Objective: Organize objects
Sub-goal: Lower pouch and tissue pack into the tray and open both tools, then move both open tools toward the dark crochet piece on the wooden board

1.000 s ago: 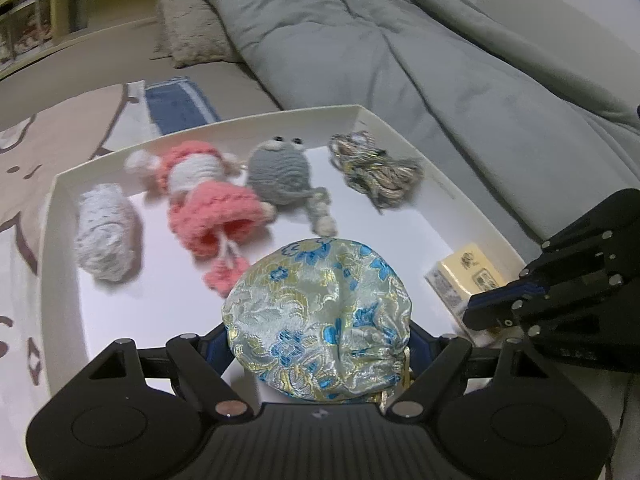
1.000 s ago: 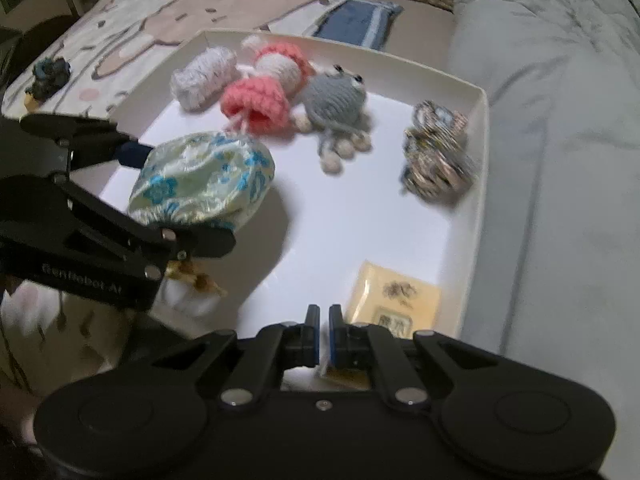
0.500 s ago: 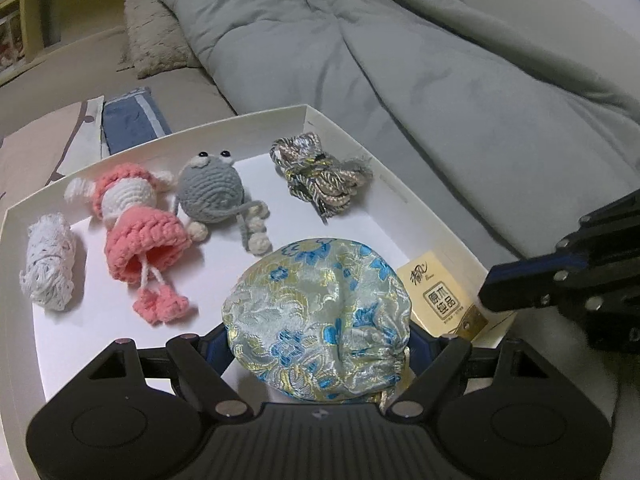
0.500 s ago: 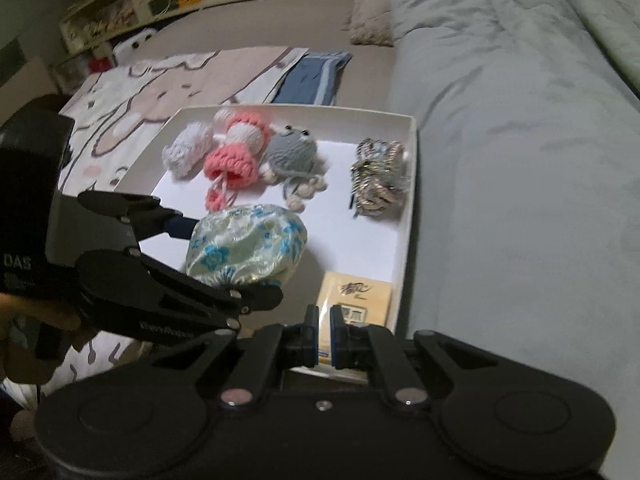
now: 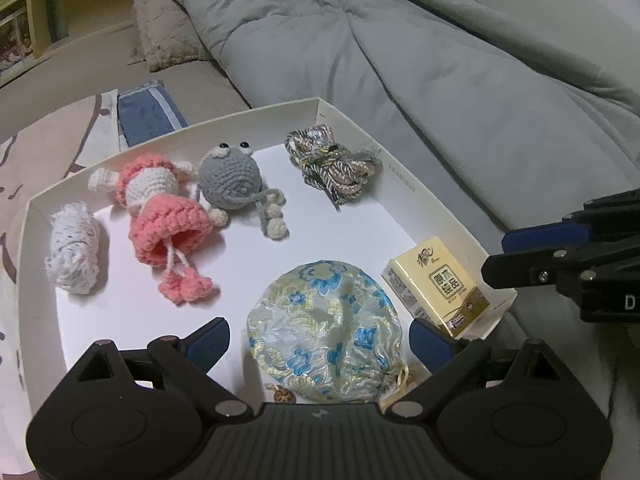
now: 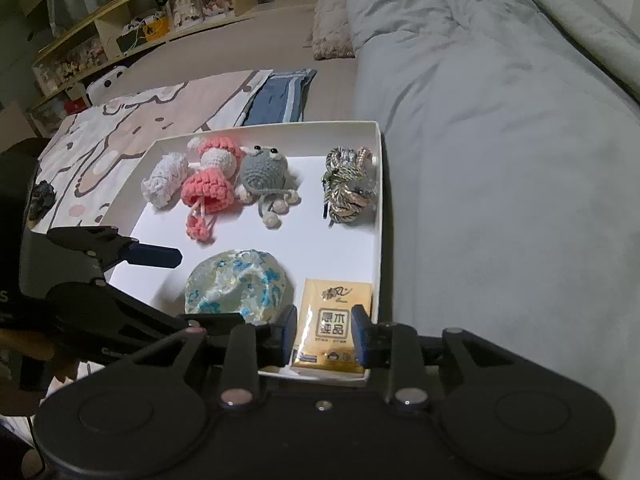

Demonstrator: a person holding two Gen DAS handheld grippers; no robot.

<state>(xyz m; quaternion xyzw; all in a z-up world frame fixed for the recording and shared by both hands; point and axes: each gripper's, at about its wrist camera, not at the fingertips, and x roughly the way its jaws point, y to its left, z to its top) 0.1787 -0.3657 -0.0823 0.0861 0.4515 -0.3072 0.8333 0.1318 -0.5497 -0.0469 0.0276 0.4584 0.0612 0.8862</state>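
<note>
While both views look down on the same white box, I'll take them one by one.

Left wrist view, box: white box (image 5: 424,196) sits on a bed, with a grey blanket (image 5: 400,48) just beside its right wall.
Left wrist view, left gripper: left gripper (image 5: 320,340) has just been opening; its blue pads stand wide on either side of the brocade pouch (image 5: 324,332) and don't press it. Pouch rests on the box floor at the near edge.
Left wrist view, back row: white crochet roll (image 5: 74,254), pink crochet doll (image 5: 164,208), grey crochet critter (image 5: 232,178) and bundle of cord (image 5: 336,164), left to right.
Left wrist view, tissue pack: yellow tissue pack (image 5: 438,284) leans in the near right corner, right of the pouch.

Right wrist view, right gripper: right gripper (image 6: 324,334) has just been opening too; jaws are parted a little, with the tissue pack (image 6: 332,324) between them. Can't tell if the pads touch it, looks loose.
Right wrist view, pouch: lies flat just left of the tissue pack.
Right wrist view, surroundings: cartoon blanket (image 6: 132,128) left of the box, shelves (image 6: 132,28) far back.
</note>
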